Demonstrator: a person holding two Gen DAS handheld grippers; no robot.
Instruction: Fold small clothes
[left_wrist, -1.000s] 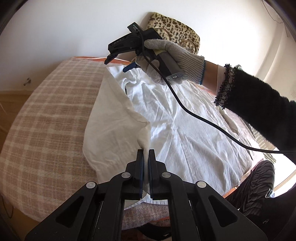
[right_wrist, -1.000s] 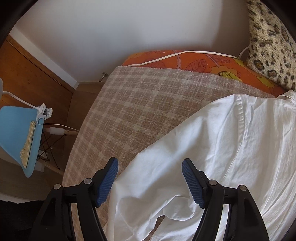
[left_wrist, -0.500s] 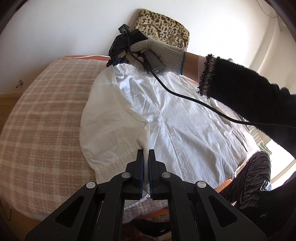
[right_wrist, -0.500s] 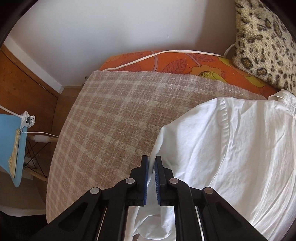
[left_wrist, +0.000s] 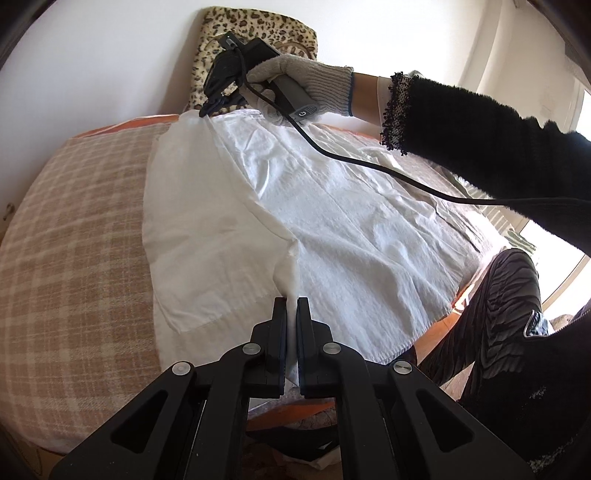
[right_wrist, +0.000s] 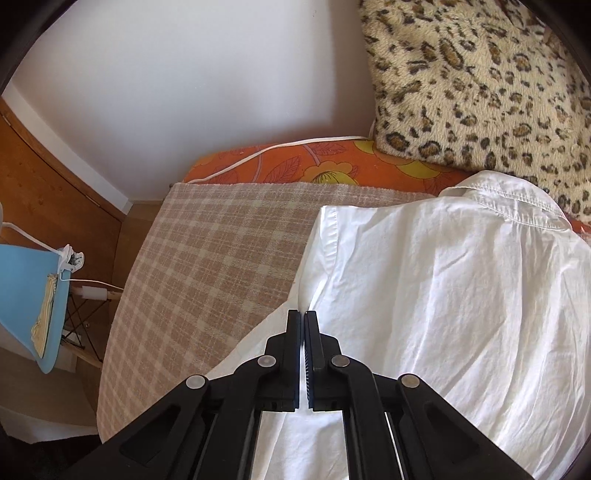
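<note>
While the white shirt lies spread on the plaid blanket, the left gripper pinches its near side edge and the right gripper pinches its shoulder edge by the collar.

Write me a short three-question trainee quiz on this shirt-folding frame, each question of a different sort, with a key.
1. True or false: the left gripper is shut on a pinch of the white shirt.
2. Multiple choice: in the left wrist view, where does the right gripper grip the shirt? A) at the near hem B) at the far end, close to the leopard-print cushion C) nowhere, it hovers clear of it
3. Fill in: the shirt lies on a ____ blanket.

Key: 1 true; 2 B; 3 plaid (beige and cream checks).
</note>
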